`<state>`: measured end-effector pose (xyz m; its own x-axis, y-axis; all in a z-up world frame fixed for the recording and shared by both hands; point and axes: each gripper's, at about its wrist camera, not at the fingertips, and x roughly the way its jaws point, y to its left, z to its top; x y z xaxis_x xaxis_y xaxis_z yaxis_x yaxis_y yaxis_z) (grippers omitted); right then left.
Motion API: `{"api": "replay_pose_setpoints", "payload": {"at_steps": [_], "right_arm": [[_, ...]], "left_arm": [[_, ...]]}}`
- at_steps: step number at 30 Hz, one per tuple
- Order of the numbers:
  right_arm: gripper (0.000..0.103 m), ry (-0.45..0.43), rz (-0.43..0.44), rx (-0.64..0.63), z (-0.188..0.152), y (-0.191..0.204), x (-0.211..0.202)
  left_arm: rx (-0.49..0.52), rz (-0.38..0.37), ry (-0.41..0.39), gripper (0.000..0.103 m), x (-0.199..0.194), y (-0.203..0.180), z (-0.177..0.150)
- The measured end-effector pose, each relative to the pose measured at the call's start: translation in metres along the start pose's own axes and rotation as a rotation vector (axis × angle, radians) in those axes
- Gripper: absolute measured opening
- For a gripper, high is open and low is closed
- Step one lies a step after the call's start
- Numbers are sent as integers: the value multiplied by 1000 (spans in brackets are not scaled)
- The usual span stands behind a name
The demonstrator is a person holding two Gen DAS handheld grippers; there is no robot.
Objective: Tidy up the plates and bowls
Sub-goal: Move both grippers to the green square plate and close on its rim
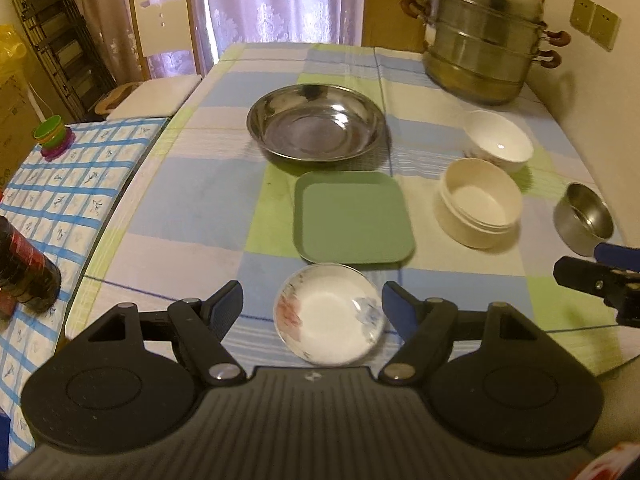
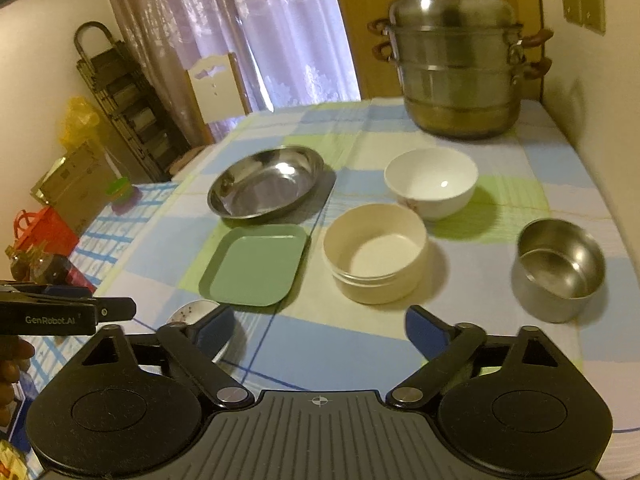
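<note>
A small white floral dish [image 1: 328, 314] lies on the checked tablecloth between the open jaws of my left gripper [image 1: 312, 308], not gripped. Beyond it lie a green square plate [image 1: 352, 218], a wide steel plate [image 1: 316, 122], a cream bowl stack [image 1: 480, 208], a white bowl [image 1: 498, 140] and a small steel bowl [image 1: 584, 218]. My right gripper [image 2: 320, 330] is open and empty, above the cloth in front of the cream bowl stack [image 2: 376, 252], with the green plate [image 2: 254, 264] to its left and the steel bowl [image 2: 560, 268] to its right.
A tall steel steamer pot [image 1: 484, 40] stands at the far right corner by the wall. A dark bottle [image 1: 24, 268] and stacked coloured cups [image 1: 52, 136] stand on the side table to the left. A chair [image 1: 164, 40] stands at the far left edge.
</note>
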<state>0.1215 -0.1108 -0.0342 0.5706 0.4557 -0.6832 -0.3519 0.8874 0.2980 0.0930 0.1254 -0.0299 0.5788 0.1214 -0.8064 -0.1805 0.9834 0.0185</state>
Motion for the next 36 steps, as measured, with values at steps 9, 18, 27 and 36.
{"api": "replay_pose_setpoints", "payload": {"at_steps": [9,18,27,36], "right_arm": [[73,64,0,35,9,11,64],[59,96,-6,62,17,18,120],[37,105,-26,79,14,20,160],[23,110,-31,48,15,26,186]], "left_arm": [[13,-39,53,69,61,30,24],[-4,-97,72,62,111,38,41],[1,-122,105,36,149,41,44],[7,-138,120,24,167,40,44]]}}
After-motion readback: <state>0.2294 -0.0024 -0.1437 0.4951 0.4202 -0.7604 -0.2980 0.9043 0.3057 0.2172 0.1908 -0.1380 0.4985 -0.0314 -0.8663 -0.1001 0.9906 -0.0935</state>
